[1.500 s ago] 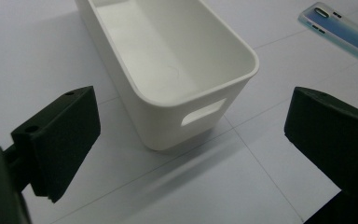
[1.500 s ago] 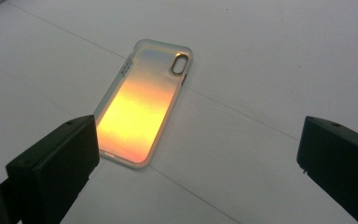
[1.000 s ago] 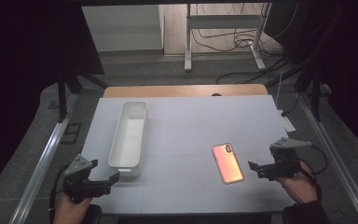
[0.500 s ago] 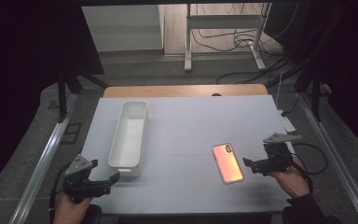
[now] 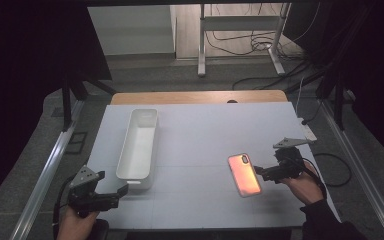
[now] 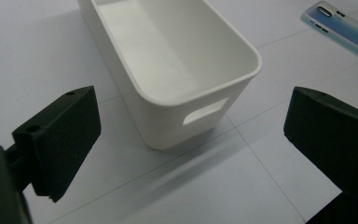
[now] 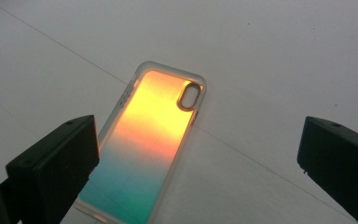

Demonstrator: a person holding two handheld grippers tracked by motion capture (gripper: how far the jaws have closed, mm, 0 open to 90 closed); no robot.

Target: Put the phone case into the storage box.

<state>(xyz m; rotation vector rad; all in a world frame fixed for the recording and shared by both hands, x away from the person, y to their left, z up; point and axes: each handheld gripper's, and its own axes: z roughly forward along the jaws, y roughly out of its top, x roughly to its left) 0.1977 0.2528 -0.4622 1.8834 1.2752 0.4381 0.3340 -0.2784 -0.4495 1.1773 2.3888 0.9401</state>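
Left gripper [image 5: 122,190]: sitting at the near left corner of the table [image 5: 205,130], its jaws standing wide apart and holding nothing; it is pointing at the near short end of the bin [image 5: 140,145]
Right gripper [image 5: 256,171]: hovering at the near right, jaws spread wide with nothing between them, aiming left toward the phone case [image 5: 244,174]
Phone case: lying flat on the table just beside the right gripper's tips, camera cutout at the far end; in the right gripper view [image 7: 151,140] it is sitting nearer the left jaw than the right, not yet centred between them
Long axis: running near to far with a slight tilt, so roughly across the line of the right gripper's reach; the jaws are lining up to span its narrow width, as far as I can judge
Nearer hand: the right one by a clear margin; the left is well apart from the case
Bin: standing empty on the left half, long side running near to far, well apart from the case; in the left gripper view [image 6: 168,60] its handle slot is facing the gripper
Likely step: the right gripper is closing in for a pinch across the case's edges
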